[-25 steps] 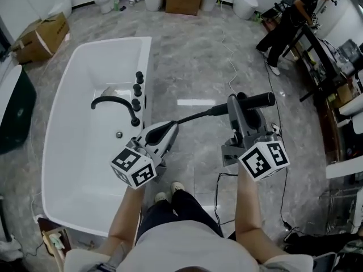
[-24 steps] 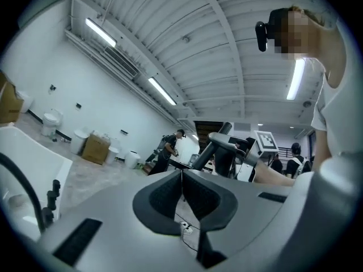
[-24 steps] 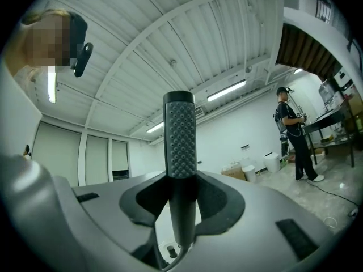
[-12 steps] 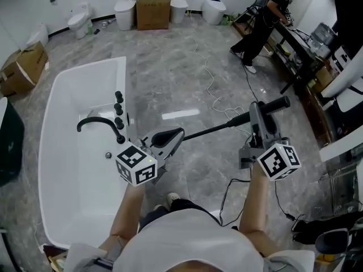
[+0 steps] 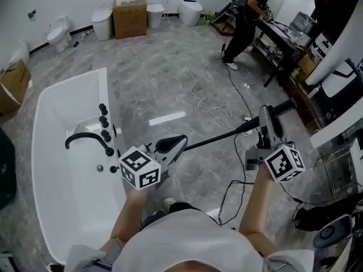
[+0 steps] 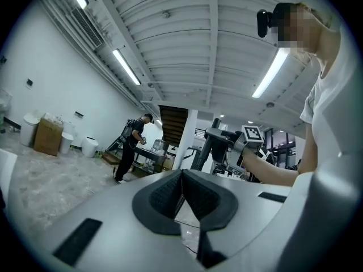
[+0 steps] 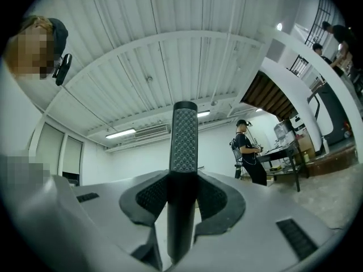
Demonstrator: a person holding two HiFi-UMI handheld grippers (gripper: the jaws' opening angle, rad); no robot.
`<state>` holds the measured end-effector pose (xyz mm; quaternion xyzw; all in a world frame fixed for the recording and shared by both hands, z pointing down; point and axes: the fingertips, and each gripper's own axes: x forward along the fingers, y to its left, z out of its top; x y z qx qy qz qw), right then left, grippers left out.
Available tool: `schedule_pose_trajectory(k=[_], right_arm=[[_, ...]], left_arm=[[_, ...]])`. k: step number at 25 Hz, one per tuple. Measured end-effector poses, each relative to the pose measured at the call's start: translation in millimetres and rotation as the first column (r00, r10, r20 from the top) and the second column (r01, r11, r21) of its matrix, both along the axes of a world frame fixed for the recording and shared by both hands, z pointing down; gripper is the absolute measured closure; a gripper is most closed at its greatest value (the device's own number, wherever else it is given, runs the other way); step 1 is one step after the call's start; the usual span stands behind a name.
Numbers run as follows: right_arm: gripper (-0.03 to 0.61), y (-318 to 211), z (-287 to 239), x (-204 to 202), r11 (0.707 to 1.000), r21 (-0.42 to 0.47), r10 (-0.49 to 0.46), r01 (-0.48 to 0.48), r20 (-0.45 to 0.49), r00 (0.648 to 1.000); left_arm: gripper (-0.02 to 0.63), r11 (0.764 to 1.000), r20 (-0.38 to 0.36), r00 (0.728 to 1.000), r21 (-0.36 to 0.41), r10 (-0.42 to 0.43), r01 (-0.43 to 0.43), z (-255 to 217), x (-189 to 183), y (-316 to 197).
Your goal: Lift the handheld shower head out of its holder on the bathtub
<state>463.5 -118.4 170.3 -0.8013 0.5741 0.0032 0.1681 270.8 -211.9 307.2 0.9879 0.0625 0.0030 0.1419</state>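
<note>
My right gripper [image 5: 266, 117] is shut on the black handheld shower head [image 5: 279, 106], which sticks out past the jaws with its dotted face [image 7: 183, 143] upright between the pads [image 7: 148, 196]. Its black hose [image 5: 215, 137] runs left in the air and disappears behind my left gripper [image 5: 173, 143]. In the left gripper view the left gripper [image 6: 181, 187] has its pads pressed together with nothing between them. The white bathtub [image 5: 39, 112] lies at the left, with a black spout [image 5: 85, 137] and black knobs [image 5: 104, 120] on its rim. Both grippers are to the right of the tub, over the floor.
A white cable [image 5: 198, 101] and a black cable [image 5: 229, 188] trail over the marble floor. A person [image 5: 249, 10] stands at a black table [image 5: 281, 38] at the back right. A cardboard box [image 5: 129, 10] and toilets [image 5: 59, 33] line the far wall. Equipment crowds the right edge.
Both grippers have swung right, away from the tub, with the shower head still in the right one. The tub has slid toward the left edge of the head view.
</note>
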Motion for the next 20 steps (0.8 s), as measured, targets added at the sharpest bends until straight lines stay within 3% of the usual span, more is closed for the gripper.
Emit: schedule_pose_trajectory(k=[7, 20], right_arm=[[0.442, -2.9, 16.1, -9.1, 0.995, -0.091, 0.028, -0.035, -0.080, 0.996], [0.442, -20.9, 20.5, -32.6, 0.990, -0.138, -0.016, -0.005, -0.149, 0.989]], left_arm=[[0.601, 0.999, 0.011, 0.999, -0.002, 0.033, -0.033, 4.8, 7.7, 7.1], [0.601, 1.000, 0.031, 1.000, -0.008, 0.008, -0.007, 10.3, 3.9, 4.1]])
